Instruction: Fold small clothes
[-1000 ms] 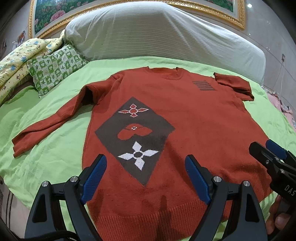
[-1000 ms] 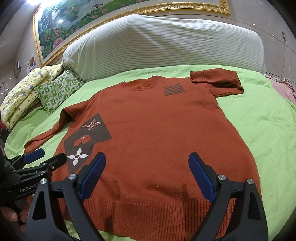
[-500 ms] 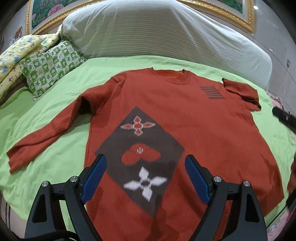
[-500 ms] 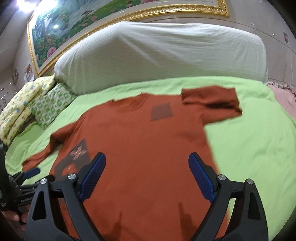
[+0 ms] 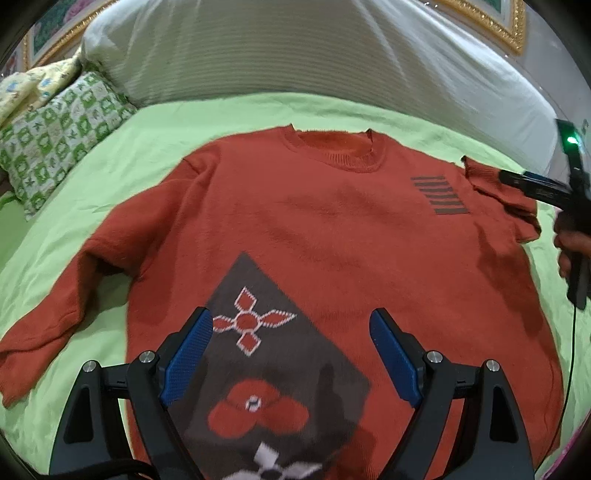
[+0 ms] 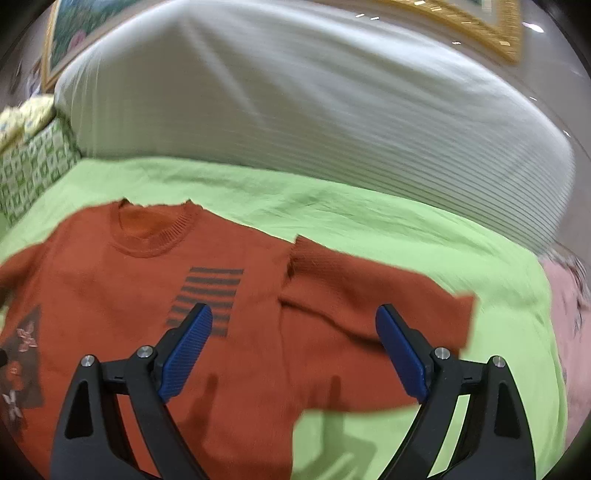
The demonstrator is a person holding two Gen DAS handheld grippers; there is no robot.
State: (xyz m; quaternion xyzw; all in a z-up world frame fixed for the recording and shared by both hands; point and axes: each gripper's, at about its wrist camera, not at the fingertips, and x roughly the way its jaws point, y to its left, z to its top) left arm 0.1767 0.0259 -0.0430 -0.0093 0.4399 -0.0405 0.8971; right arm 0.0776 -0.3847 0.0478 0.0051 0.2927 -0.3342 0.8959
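Observation:
A rust-red knit sweater [image 5: 314,221] lies front up on the green bedsheet [image 5: 147,147], neck toward the pillows. Its dark diamond patch [image 5: 288,369] sits low on the chest, and a striped mark [image 5: 439,195] near one shoulder. One long sleeve [image 5: 48,325] stretches out to the left. The other sleeve [image 6: 369,295] lies folded back at the shoulder. My left gripper [image 5: 291,332] hovers open above the diamond patch, empty. My right gripper [image 6: 295,325] hovers open above the folded sleeve and shoulder, nothing between its blue pads; in the left wrist view it [image 5: 532,188] shows at the right edge, held by a hand.
A large white striped pillow [image 5: 295,51] fills the head of the bed. A green checked cushion [image 5: 62,129] and a yellow one [image 5: 26,88] lie at the left. Pink fabric [image 6: 569,314] shows past the bed's right side. A gilt picture frame [image 6: 480,26] hangs above.
Both grippers moved from the hem up over the sweater toward the neck. The right one swung right and now hangs over the folded sleeve. Both stayed open.

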